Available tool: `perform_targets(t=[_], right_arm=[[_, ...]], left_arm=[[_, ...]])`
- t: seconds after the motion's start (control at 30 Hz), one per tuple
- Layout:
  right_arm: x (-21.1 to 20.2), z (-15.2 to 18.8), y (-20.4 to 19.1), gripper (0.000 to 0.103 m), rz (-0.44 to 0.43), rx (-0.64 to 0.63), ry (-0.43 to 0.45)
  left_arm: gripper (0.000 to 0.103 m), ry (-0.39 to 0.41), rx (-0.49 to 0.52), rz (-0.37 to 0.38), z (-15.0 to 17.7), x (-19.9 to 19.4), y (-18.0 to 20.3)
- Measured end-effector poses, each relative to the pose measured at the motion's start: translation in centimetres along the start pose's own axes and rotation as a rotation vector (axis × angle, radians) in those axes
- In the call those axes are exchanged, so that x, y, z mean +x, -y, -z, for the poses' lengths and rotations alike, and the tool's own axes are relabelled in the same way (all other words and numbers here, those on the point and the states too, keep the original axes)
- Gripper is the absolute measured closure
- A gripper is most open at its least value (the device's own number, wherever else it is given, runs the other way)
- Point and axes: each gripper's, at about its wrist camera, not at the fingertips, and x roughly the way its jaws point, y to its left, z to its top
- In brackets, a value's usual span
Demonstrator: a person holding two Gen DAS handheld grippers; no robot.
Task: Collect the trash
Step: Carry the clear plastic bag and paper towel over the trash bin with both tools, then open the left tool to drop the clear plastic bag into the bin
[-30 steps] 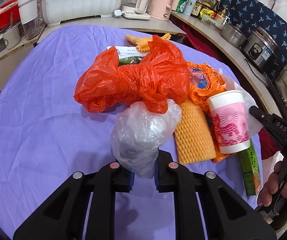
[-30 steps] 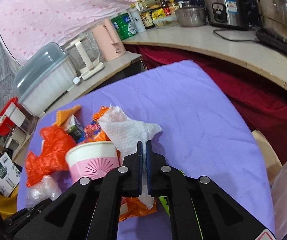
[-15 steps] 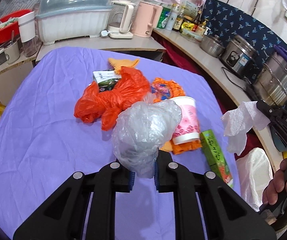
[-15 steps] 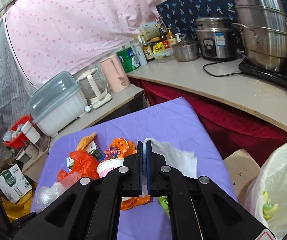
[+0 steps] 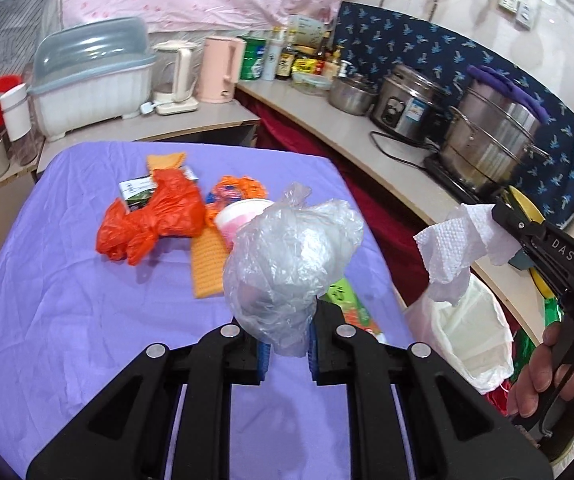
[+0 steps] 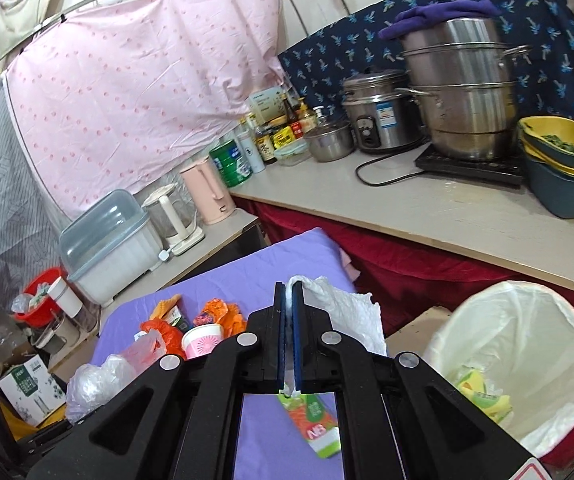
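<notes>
The left tool is pinching the lower end of a crumpled clear plastic bag, its blue pads pressing in from both sides, and the bag is bulging up above the fingers over the purple-covered counter. The right tool is squeezing a white paper towel between nearly touching pads; from the left wrist view the towel is hanging from that tool above the white-lined trash bin, which is standing just off the counter's edge. Through the right wrist view the bin is showing some yellow and green scraps at its bottom.

On the counter, behind the clear bag, a heap of rubbish is lying together: an orange plastic bag, a pink-and-white paper cup just beside it, a yellow foam net sleeve touching the cup, an orange snack wrapper behind the cup, and a small green-and-white carton partly under the orange bag. A green-and-orange flat packet is lying near the counter's edge closest to the bin, below the right tool.
</notes>
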Motion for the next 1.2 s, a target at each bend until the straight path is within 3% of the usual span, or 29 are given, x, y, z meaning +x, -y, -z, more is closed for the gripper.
perform_targets(t=[0.43,0.83,1.2], right_arm=[[-6.6,0.5,8.9,0.100,0.099,0.092,0.054],[-8.9,2.3,17.2,0.100,0.190,0.204,0.055],[-10.0,3.4,21.7,0.099,0.261,0.257,0.055]], left_arm=[[0.089,-0.027,0.160,0.118,2.6,-0.1,11.0],[0.089,-0.117,0.282,0.210,5.1,4.0,19.4],[0.088,-0.221,0.354,0.263,7.1,9.0,25.1]])
